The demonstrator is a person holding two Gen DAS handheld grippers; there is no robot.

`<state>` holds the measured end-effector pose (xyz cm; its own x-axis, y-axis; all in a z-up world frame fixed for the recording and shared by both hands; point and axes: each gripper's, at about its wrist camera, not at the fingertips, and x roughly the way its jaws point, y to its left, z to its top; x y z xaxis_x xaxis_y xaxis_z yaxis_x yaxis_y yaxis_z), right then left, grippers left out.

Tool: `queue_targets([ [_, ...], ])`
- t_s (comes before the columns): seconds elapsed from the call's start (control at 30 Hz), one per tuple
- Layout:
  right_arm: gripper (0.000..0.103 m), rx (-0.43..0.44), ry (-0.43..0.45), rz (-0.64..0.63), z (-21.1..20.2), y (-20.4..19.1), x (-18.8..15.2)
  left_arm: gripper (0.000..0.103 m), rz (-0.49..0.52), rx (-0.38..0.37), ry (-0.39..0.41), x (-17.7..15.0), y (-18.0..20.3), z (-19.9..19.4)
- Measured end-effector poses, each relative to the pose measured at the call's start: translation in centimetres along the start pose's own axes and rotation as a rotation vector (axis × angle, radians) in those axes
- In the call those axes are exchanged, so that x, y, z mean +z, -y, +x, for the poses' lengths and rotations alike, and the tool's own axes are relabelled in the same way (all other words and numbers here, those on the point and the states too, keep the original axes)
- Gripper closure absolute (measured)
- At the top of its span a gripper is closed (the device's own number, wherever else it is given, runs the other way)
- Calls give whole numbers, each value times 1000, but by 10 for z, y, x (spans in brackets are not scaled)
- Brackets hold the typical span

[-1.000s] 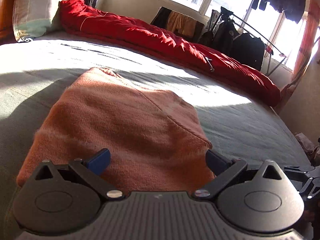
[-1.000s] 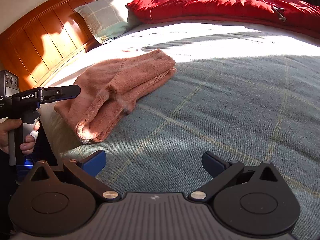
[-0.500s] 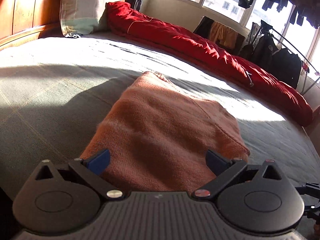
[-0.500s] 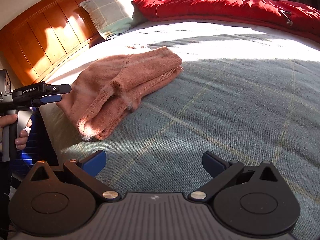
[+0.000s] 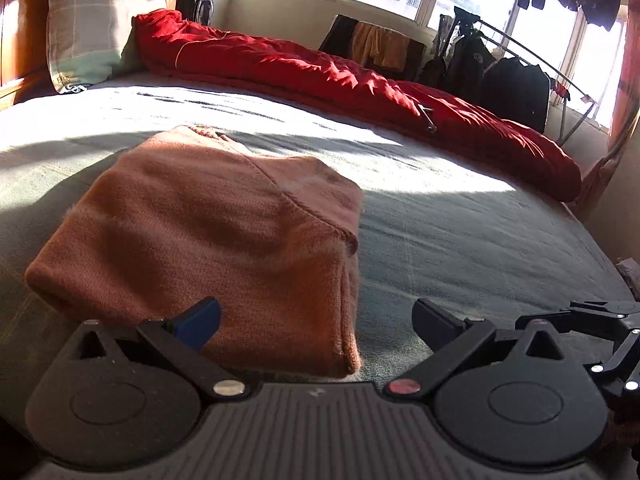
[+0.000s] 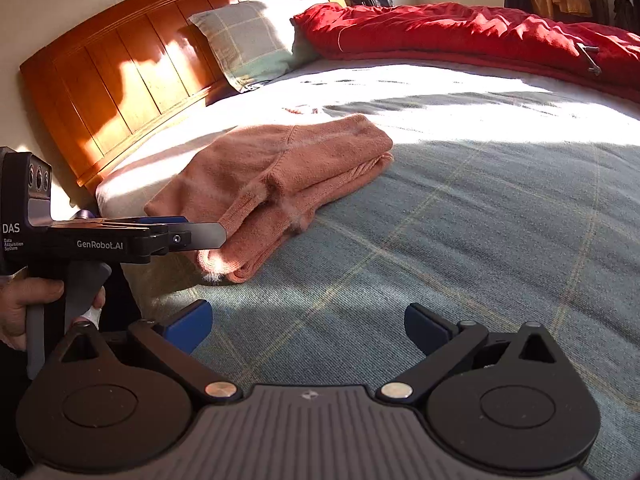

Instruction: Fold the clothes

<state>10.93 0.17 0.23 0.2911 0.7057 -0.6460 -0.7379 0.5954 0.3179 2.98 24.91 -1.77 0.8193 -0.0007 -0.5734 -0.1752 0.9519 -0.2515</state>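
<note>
A folded salmon-pink knit garment (image 5: 208, 232) lies on the grey-green bed cover (image 5: 460, 240), near the bed's edge. It also shows in the right wrist view (image 6: 280, 176). My left gripper (image 5: 316, 322) is open and empty, hovering over the garment's near edge. The left gripper also appears from the side in the right wrist view (image 6: 196, 234), its fingers reaching the garment's near corner. My right gripper (image 6: 306, 326) is open and empty, over bare bed cover to the right of the garment.
A red duvet (image 5: 360, 84) lies bunched along the far side of the bed. A checked pillow (image 6: 256, 40) leans on the wooden headboard (image 6: 120, 76). A clothes rack with dark garments (image 5: 508, 76) stands by the windows.
My left gripper has swung so the garment sits more to the left of its view, and it has moved closer to the garment's corner. The right gripper shifted slightly.
</note>
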Motion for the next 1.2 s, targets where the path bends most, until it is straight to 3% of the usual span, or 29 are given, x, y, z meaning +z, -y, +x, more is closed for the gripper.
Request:
queue_targets([
  [0.13, 0, 28, 16, 4, -5, -3, -2, 1, 34, 81, 84, -5, 16, -30],
  [0.47, 0, 85, 18, -36, -15, -26, -12, 1, 71, 273, 128, -31, 39, -75],
  [0.67, 0, 69, -1, -114, -21, -51, -7, 1, 30, 296, 128, -43, 41, -95],
  [0.83, 0, 81, 31, -171, -34, -71, -5, 1, 61, 353, 169, -49, 56, -115],
  [1.2, 0, 63, 66, -150, -69, -82, -41, 1, 59, 311, 187, -62, 82, -140],
])
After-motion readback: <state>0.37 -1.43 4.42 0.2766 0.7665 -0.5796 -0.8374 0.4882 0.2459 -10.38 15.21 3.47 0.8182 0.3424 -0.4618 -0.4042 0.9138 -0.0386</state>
